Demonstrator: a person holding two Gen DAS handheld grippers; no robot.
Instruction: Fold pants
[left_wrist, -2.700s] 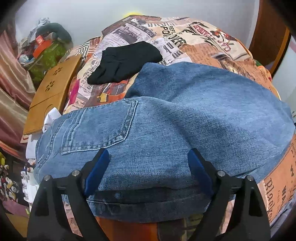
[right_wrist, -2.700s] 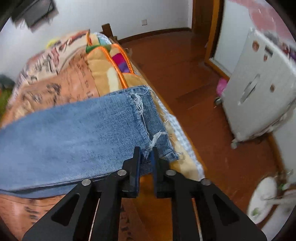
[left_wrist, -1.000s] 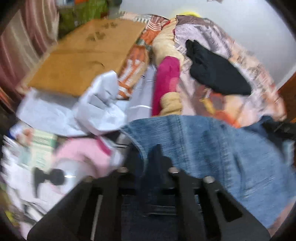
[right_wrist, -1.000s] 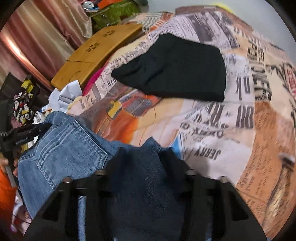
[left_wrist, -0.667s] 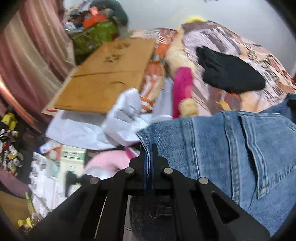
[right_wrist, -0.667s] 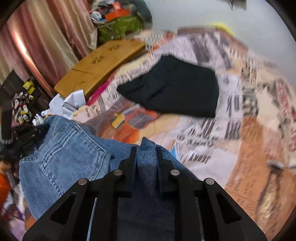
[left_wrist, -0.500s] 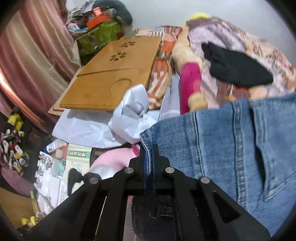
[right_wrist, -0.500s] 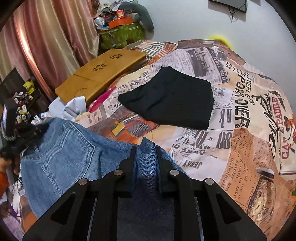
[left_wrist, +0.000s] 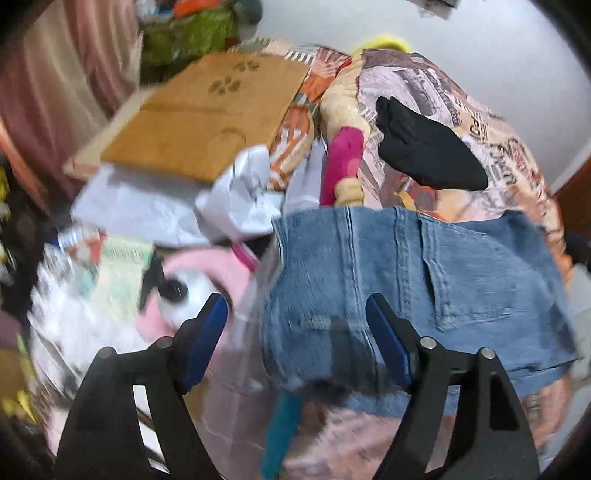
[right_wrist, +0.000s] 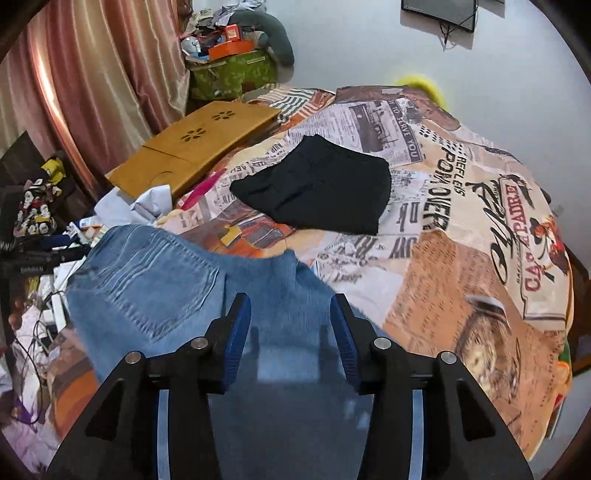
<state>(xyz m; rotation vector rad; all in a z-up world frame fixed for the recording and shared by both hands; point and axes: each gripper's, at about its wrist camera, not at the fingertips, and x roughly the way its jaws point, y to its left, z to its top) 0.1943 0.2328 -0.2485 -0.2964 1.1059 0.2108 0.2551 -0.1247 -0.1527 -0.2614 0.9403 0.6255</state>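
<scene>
Both tools spread wide, gripping nothing: left tool, right tool. Jeans lie folded on bed. Fold laid; next likely smooth or regrip.

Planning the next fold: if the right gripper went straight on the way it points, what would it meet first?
Probably the jeans, lying between the open fingers of the right gripper; the folded black garment lies farther on.

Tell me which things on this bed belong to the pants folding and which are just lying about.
Job:
- blue denim jeans
- left gripper, fingers open
- right gripper, fingers open

Lying about:
- folded black garment
- flat wooden board with flower cutouts
- crumpled white paper
- newspaper-print bedspread
</scene>
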